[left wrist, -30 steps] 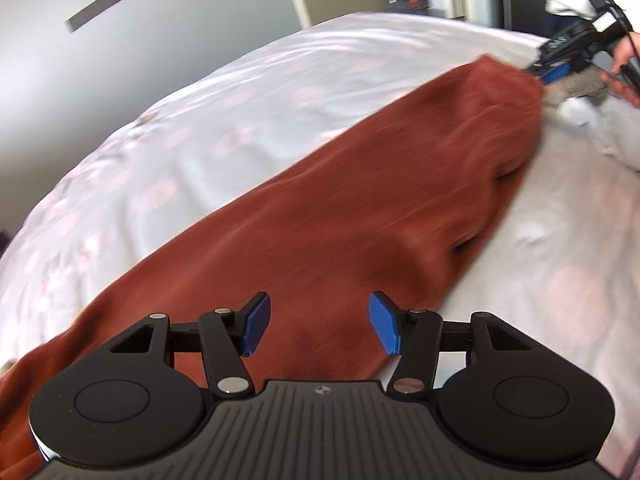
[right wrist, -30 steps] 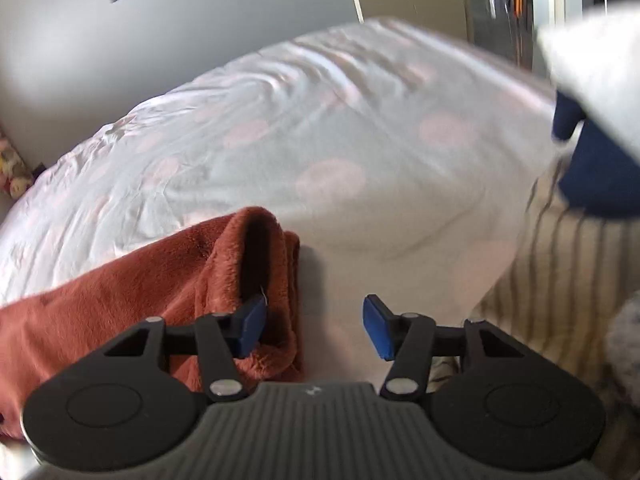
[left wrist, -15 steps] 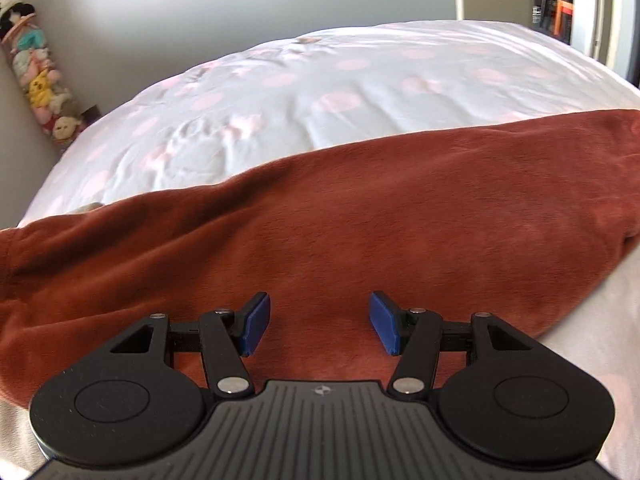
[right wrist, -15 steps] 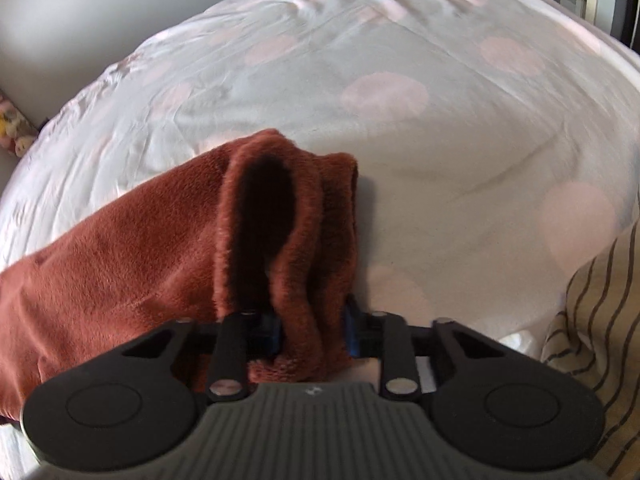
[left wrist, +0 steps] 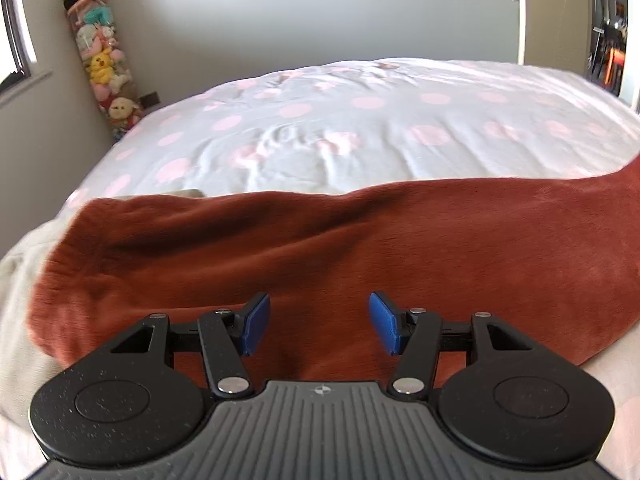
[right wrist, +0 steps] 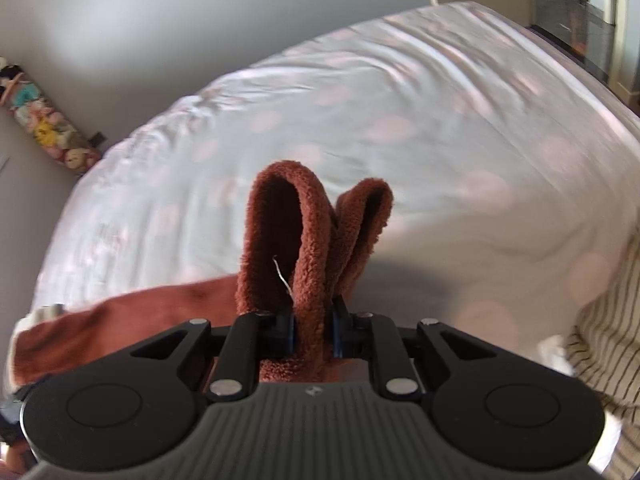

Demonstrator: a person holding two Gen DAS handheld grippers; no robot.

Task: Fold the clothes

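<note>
A: Right gripper [right wrist: 313, 330]?
B: Fingers closing, pinching a bunched fold of the rust-brown fleece garment [right wrist: 308, 256]; the loops stand up above the pads.
A: Left gripper [left wrist: 318, 324]?
B: Fingers wide apart, nothing between them, poised over the garment [left wrist: 360, 248].
A: Garment location?
B: Stretched across the polka-dot bed sheet [left wrist: 360, 128], near edge.

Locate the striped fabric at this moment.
Right wrist view only: the striped fabric lies at the lower right edge, on the polka-dot bedspread, right of the tool.
</note>
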